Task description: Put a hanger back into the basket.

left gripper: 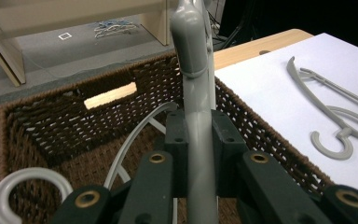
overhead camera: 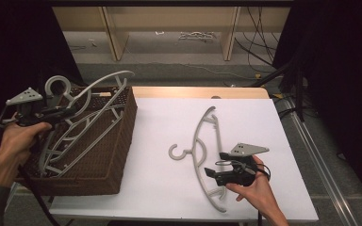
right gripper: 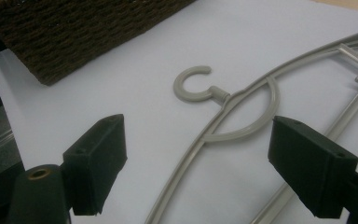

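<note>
- High view: at the left of the frame the left gripper [overhead camera: 68, 112] is held over a brown wicker basket [overhead camera: 122, 141], its jaws closed on the arm of a grey plastic hanger [overhead camera: 94, 89] that rises out of the basket toward the upper middle-left. More grey hangers [overhead camera: 70, 141] lie slanted inside the basket. At lower centre a second grey hanger [overhead camera: 199, 150] lies flat on the white table top [overhead camera: 160, 188], its hook pointing left. The right gripper [overhead camera: 213, 165] sits at the lower right, just beside that hanger's lower arm, with its jaws pointing left toward it.
- Left gripper view: the two black jaws are pressed tight on the held hanger's bar [left gripper: 198, 140], which runs straight up the middle of the frame. The basket [left gripper: 42, 126] lies behind and below, with a pale handle slot [left gripper: 110, 95] in its far wall at upper left. A hook of another hanger [left gripper: 28, 179] shows at lower left. The hanger on the table [left gripper: 335, 135] appears at the right edge.
- Right gripper view: the jaws stand wide apart and hold nothing, one at lower left and one at lower right. Between and beyond them lies the flat hanger [right gripper: 242, 107], its hook [right gripper: 191, 86] in the centre of the frame. The basket's corner [right gripper: 74, 28] fills the upper left.
</note>
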`<action>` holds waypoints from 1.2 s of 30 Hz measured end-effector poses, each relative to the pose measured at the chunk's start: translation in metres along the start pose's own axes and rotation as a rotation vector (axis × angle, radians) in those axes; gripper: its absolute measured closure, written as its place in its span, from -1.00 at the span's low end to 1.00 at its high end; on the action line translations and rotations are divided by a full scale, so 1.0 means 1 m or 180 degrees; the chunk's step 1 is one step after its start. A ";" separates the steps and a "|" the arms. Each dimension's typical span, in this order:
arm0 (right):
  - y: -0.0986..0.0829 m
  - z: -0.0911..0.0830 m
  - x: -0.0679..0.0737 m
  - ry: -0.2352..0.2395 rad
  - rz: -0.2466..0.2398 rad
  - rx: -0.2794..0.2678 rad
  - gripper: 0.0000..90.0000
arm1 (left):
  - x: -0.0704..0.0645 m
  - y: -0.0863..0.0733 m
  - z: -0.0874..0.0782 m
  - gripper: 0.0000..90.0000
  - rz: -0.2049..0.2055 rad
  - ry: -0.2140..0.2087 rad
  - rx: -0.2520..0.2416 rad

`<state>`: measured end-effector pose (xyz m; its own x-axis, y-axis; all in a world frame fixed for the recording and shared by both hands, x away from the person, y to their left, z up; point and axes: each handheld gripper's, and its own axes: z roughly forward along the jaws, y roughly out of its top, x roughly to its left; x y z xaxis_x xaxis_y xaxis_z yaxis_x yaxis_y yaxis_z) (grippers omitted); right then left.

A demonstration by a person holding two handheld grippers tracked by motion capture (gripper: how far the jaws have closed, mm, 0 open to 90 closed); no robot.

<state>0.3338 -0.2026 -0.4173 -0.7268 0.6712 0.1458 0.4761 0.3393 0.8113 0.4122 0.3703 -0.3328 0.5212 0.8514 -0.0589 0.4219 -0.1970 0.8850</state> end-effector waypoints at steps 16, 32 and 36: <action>-0.001 0.002 -0.001 -0.0008 -0.0010 0.0029 -0.55 | 0.016 -0.029 -0.002 0.76 -0.0020 0.0149 0.0220; 0.000 0.002 0.000 0.0004 -0.0019 0.0012 -0.55 | 0.019 -0.044 0.023 0.76 0.0070 0.0043 0.0655; 0.000 0.003 -0.001 0.0034 -0.0013 0.0017 -0.56 | 0.018 -0.048 0.032 0.76 0.0031 0.0012 0.0780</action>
<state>0.3356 -0.2013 -0.4191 -0.7340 0.6627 0.1487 0.4758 0.3455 0.8088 0.4250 0.3793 -0.3906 0.5235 0.8506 -0.0487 0.5844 -0.3168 0.7471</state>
